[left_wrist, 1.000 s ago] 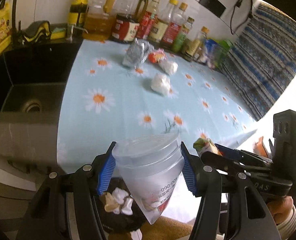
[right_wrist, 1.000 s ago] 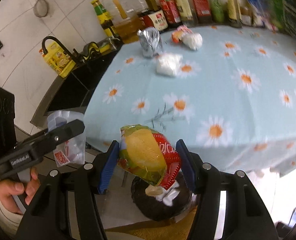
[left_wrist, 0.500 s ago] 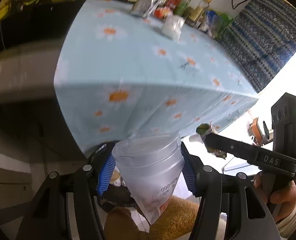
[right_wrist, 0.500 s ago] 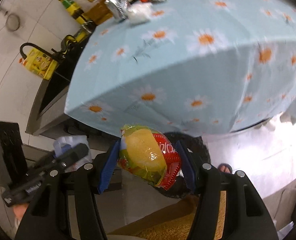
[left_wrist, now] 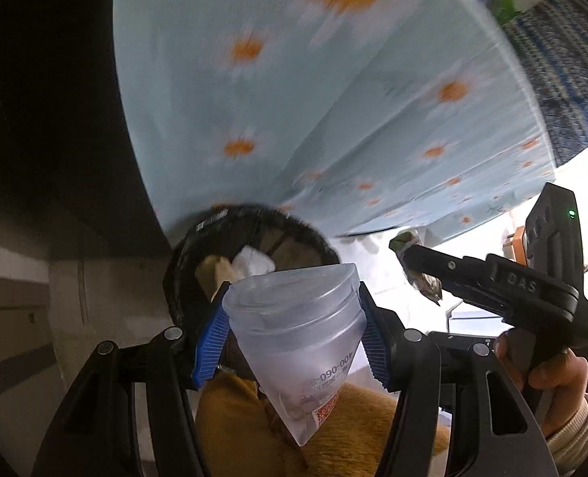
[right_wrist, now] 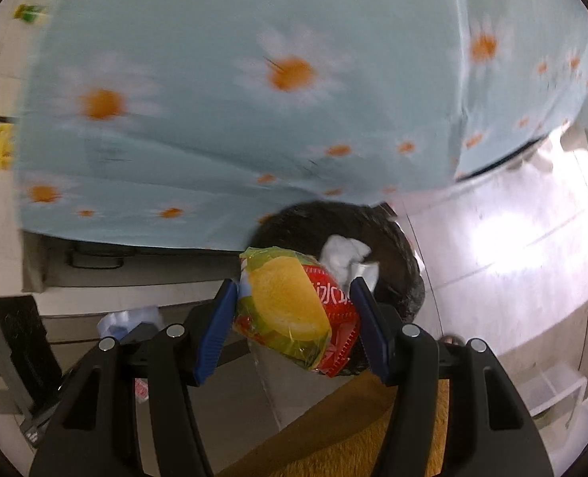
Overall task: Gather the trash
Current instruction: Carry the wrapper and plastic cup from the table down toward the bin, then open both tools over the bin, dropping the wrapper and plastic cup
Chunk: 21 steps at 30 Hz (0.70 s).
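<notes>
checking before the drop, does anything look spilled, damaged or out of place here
Nothing spilled. The clear plastic cup in the left claw is squashed flat-sided, and the snack wrapper in the right claw is crumpled, as trash would be. Both sit over the black bin holding tissue.

Upside-down digits reading "400-060-8" are showing on the clear plastic triangular package (left_wrist: 300, 342), with a small red code square sitting near its tip, too fine to read. "DAS" is standing out embossed on the black gripper body (left_wrist: 522, 282). White characters are running across the red-and-yellow snack wrapper (right_wrist: 300, 310), not legible.
</notes>
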Motion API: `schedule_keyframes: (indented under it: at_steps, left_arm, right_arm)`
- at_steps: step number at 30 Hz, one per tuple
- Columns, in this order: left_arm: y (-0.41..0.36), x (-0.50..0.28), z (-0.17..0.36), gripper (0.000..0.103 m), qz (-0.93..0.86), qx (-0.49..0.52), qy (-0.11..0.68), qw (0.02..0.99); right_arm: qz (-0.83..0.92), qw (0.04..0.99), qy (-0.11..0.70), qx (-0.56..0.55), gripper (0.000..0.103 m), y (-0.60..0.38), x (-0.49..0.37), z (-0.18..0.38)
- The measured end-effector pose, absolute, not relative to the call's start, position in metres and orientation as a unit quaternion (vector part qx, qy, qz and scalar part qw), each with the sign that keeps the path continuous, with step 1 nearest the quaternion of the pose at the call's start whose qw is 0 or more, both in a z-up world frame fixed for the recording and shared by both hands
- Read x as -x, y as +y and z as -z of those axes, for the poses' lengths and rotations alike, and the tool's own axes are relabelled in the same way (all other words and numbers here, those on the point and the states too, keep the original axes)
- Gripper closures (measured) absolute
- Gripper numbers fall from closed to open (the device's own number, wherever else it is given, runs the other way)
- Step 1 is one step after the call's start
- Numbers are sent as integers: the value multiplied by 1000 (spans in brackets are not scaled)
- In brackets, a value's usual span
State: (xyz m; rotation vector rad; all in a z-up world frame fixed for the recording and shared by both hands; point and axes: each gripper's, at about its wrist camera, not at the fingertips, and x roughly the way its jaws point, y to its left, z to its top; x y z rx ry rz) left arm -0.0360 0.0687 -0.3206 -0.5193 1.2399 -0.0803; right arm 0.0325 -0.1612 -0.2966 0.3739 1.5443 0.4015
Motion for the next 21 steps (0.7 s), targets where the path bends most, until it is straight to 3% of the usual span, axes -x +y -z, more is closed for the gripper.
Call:
schedule_keyframes:
  at_steps: [12,19,20,21]
  left_arm:
    - [50,31,405,45,13,238,642,728]
    - [45,28,426,43,-8,245,663,707]
    - [45,28,428,41,-8,246,666,704]
    - [45,27,433,32,-7,250,672,697]
  right_arm:
    - [-128,611,747,-230,44,-172,-39,406]
    - [-132,605,753,-224,42,-168,-50,423]
    - [-132,605,751,-229,39,-168,-52,423]
    - [-134,604,751,-233,31,-168,-53,423]
